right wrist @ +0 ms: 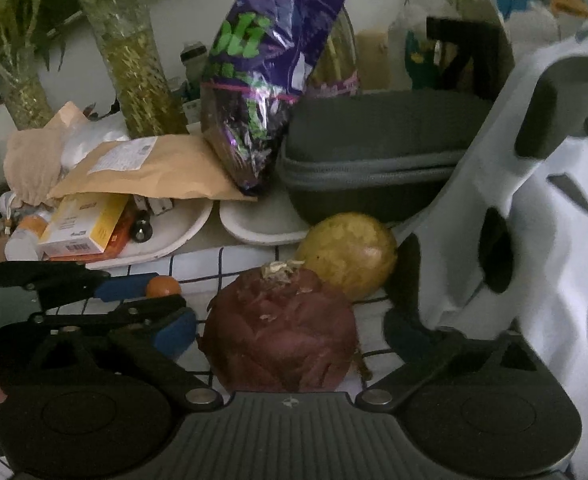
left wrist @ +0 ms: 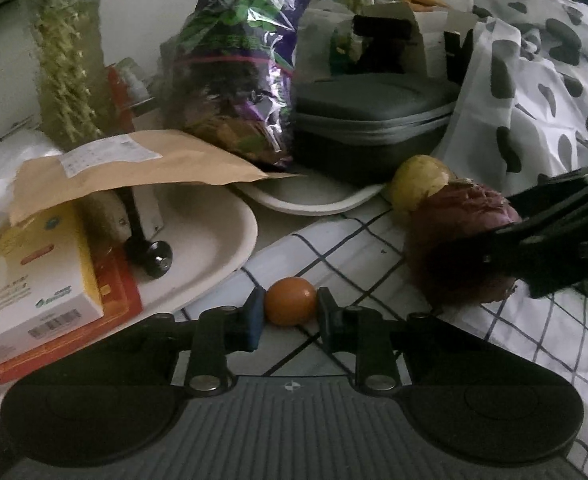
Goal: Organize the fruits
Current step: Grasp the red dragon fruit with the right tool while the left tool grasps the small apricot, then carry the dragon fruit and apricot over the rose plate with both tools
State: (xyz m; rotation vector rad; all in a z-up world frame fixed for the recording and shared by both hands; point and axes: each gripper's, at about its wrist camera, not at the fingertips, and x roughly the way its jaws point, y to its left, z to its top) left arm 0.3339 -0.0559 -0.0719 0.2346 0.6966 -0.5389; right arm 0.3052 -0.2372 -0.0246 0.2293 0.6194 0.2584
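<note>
Lying on the checked cloth between the left tongs [left wrist: 290, 306], the small orange fruit [left wrist: 290, 301] is bracketed closely — contact unclear — while the dark red fruit [right wrist: 280, 330] sits centred between the wide-spread, empty right tongs [right wrist: 290, 334].

Small orange fruit [left wrist: 291, 306] between the left tongs [left wrist: 290, 316], on the checked cloth [left wrist: 373, 240].

Tight squeeze at the back!
Grey case [right wrist: 377, 152], foil bag [right wrist: 262, 80] and spotted cloth [right wrist: 541, 184] wall in the checked cloth [left wrist: 533, 340].
</note>
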